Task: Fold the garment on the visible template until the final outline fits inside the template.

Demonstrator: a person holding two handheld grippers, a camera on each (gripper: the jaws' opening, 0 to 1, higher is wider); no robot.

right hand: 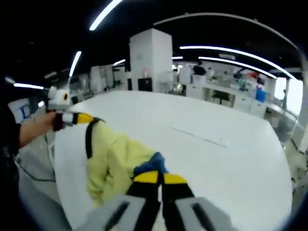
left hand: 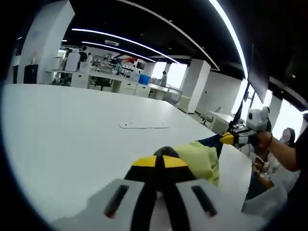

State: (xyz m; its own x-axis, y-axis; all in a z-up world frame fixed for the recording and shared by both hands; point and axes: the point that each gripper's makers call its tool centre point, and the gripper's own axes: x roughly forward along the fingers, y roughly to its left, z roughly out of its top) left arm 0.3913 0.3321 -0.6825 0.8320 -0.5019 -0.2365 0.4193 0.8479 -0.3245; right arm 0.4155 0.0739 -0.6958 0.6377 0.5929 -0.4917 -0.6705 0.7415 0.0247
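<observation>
A yellow-green garment [left hand: 203, 158] with navy-blue parts hangs stretched between my two grippers above the white table [left hand: 72, 134]. In the left gripper view my left gripper [left hand: 161, 161] is shut on a yellow edge of the garment. The right gripper [left hand: 234, 138] comes in from the right, pinching a navy corner. In the right gripper view my right gripper [right hand: 160, 178] is shut on a blue fold of the garment [right hand: 115, 151], and the left gripper [right hand: 77, 118] holds its far end by a dark strip. The template [left hand: 144, 125] is a thin outline lying flat on the table, seen as faint lines [right hand: 199, 135] beyond the garment.
A hand [right hand: 36, 127] holds the left gripper near the table's edge [right hand: 60, 168]. Another hand and forearm [left hand: 281, 151] hold the right gripper. Beyond the table are white pillars [right hand: 150, 60], desks and shelves [left hand: 106, 79]. Open tabletop [right hand: 226, 163] surrounds the template.
</observation>
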